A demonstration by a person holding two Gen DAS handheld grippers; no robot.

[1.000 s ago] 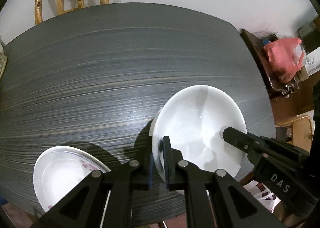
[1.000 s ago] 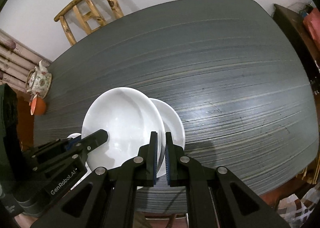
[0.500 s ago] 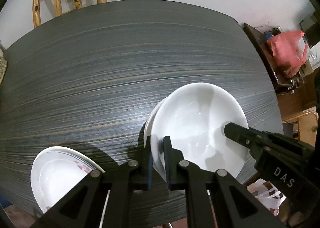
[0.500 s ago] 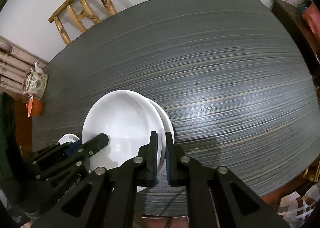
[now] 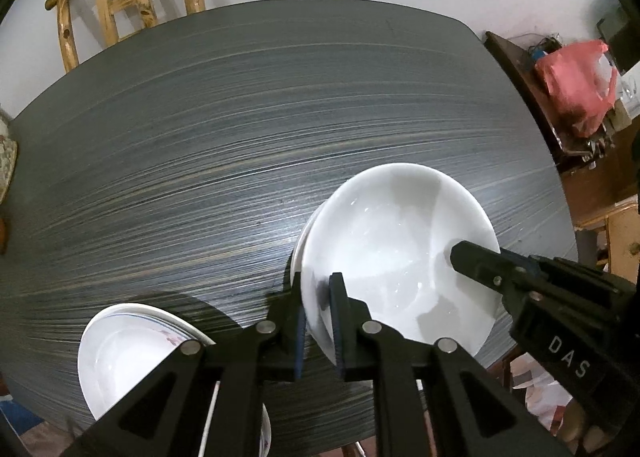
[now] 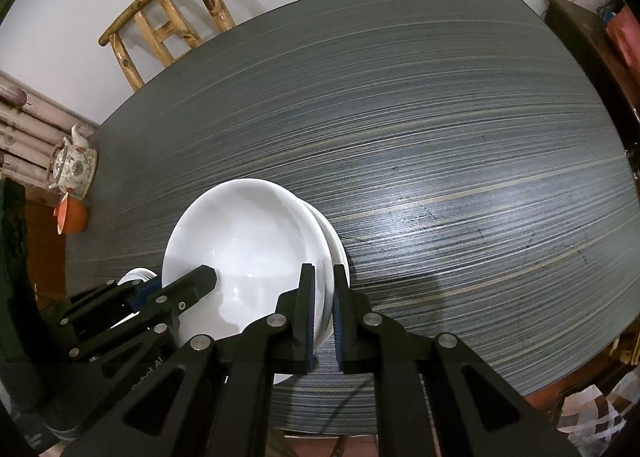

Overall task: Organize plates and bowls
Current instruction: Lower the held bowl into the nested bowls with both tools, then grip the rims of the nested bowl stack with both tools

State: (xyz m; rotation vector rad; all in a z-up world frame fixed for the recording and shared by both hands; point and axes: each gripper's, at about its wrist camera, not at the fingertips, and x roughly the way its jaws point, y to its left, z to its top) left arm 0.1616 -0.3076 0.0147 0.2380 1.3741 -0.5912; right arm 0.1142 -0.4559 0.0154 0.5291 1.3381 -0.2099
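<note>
Item: glossy white ceramic bowl [image 5: 396, 249], empty, near right on dark striped table [image 5: 200, 137], nested in a second white bowl [image 6: 338, 253].

Left gripper [image 5: 319, 321] and right gripper [image 6: 321, 317] each pinch its rim, jaws narrow; the left's have just been easing apart.

Step, judged: stacking done. Next: release both.

Adjacent: patterned white plate [image 5: 132, 353], near left, empty.

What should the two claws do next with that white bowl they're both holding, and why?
Probably open both and let go. The white bowl looks nested in the lower bowl, rims nearly lined up. The left claw and right claw pinch opposite rims; the left's jaws have just opened a little, with the rim between them.
</note>
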